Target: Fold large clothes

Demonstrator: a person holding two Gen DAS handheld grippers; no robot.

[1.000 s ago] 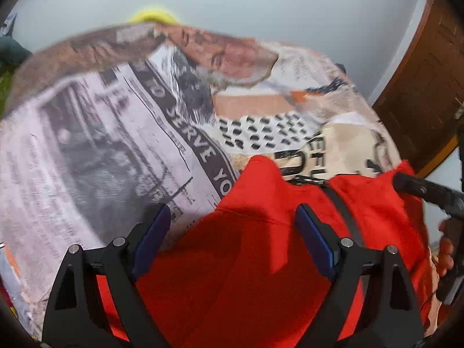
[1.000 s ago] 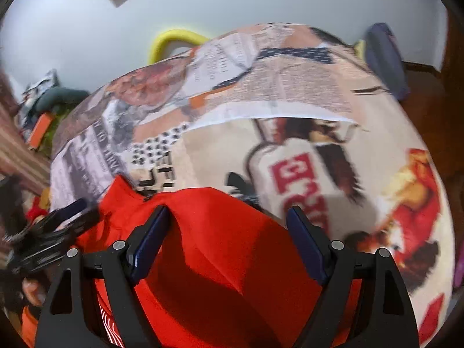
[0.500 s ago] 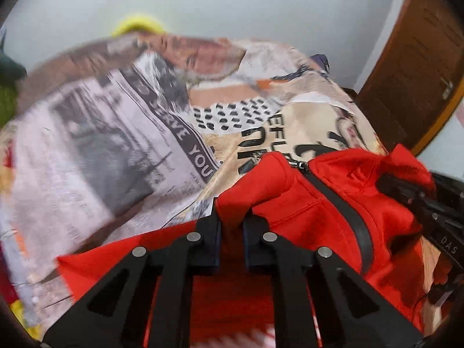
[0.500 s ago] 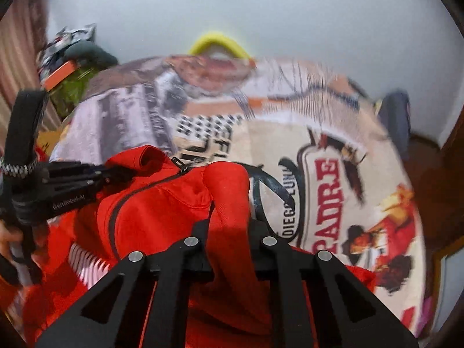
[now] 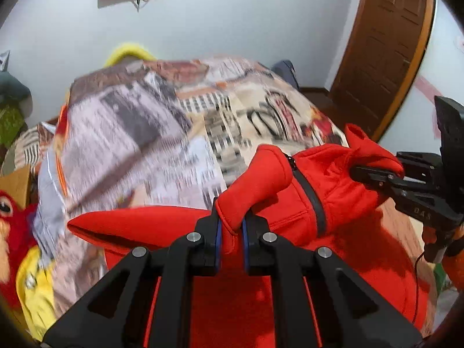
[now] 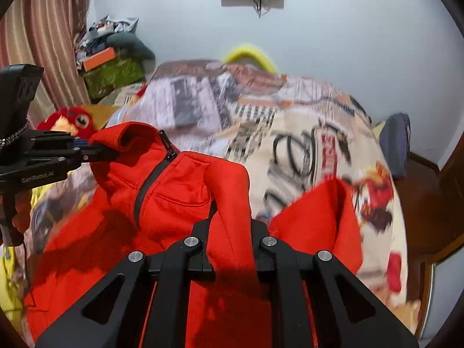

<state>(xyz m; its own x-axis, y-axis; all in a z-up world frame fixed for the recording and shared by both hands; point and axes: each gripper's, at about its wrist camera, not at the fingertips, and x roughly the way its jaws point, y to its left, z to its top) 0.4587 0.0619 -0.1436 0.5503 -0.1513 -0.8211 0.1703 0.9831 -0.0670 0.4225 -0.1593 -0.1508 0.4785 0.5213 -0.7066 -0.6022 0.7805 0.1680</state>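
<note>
Garment: a red fleece pullover, soft and matte, with a dark zip running down from a stand-up collar, fills the lower centre of both wrist views, lifted above the bed.
Left tool: the left tool, black with blue pads, is pressed together on a rolled tube of the red collar fabric at lower centre of its own frame; it also appears at the left edge of the right wrist view, gripping the collar's other side.
Right tool: the right tool pinches a thick fold of the same red fleece at lower centre; in the left wrist view it sits at the right edge, clamped on a bunched corner.
Bed: a bed cover printed like newspaper collage, smeared by blur, spreads across mid-frame.
Surroundings: a panelled wooden door upper right in the left view; a ribbed curtain upper left and a red plush toy at left in the right view.
</note>
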